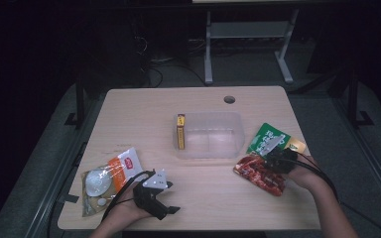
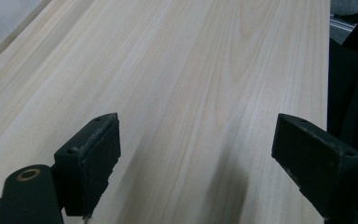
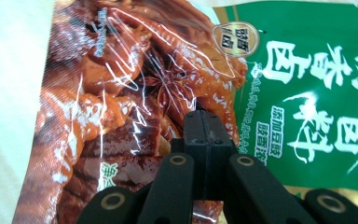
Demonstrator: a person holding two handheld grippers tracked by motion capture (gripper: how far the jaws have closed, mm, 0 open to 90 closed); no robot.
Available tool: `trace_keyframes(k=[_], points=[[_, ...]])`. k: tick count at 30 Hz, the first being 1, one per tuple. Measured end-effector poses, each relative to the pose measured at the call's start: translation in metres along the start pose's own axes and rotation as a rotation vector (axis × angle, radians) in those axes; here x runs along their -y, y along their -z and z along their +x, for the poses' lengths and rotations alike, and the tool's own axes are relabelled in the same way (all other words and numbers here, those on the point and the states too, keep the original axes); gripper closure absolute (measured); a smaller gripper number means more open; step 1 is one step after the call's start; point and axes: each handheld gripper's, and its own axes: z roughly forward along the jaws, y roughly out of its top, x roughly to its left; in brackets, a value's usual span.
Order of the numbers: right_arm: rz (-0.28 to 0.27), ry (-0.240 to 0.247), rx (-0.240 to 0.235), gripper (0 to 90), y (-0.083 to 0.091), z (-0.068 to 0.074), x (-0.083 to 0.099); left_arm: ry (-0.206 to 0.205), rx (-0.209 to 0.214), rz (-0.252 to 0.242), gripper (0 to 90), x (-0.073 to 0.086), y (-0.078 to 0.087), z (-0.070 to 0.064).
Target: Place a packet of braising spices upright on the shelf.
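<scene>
Right gripper (image 3: 204, 122) pressed together over red snack packet (image 3: 121, 102), nothing seen pinched, green packet (image 3: 307, 79) alongside, left gripper (image 2: 196, 158) held wide open, empty, above table (image 2: 191, 70).

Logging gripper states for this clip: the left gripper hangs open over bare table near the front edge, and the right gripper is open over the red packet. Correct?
Not quite. The right gripper is shut, jaws pressed together over the red packet, as the right gripper view shows. The left gripper is open over the table.
</scene>
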Motion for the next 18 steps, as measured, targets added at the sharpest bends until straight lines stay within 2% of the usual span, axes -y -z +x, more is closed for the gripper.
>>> trace_keyframes(k=[2,3,5,7,10,11,13,15,16,18], points=[[-0.001,0.019,-0.006,90.0,0.001,0.001,-0.001,-0.003,-0.002,-0.004,14.9,0.0,0.0,0.0],[-0.013,0.011,-0.009,90.0,0.002,-0.001,0.0,-0.003,-0.001,-0.003,14.9,0.0,0.0,0.0],[-0.033,-0.007,0.024,90.0,0.002,-0.008,0.001,-0.003,0.0,-0.004,14.9,0.0,0.001,0.001],[-0.061,-0.072,0.037,90.0,0.002,-0.021,0.004,-0.001,-0.001,-0.003,14.9,0.0,0.001,0.001],[-0.092,-0.146,0.123,90.0,0.001,-0.047,0.007,-0.001,0.0,-0.003,14.9,0.0,0.0,0.001],[-0.103,-0.169,0.137,90.0,0.001,-0.053,0.008,-0.002,0.0,-0.001,14.9,0.0,0.0,0.001],[-0.148,-0.249,0.164,90.0,0.001,-0.067,0.01,0.0,0.0,-0.001,14.9,0.0,-0.001,0.002],[-0.159,-0.293,0.208,90.0,0.0,-0.08,0.013,-0.001,0.0,0.0,14.9,0.0,-0.001,0.002],[-0.169,-0.321,0.214,90.0,-0.001,-0.086,0.015,-0.001,0.0,0.002,14.9,0.0,-0.001,0.002],[-0.149,-0.363,0.223,90.0,-0.004,-0.096,0.017,-0.001,-0.001,0.002,14.9,0.0,-0.001,0.002]])
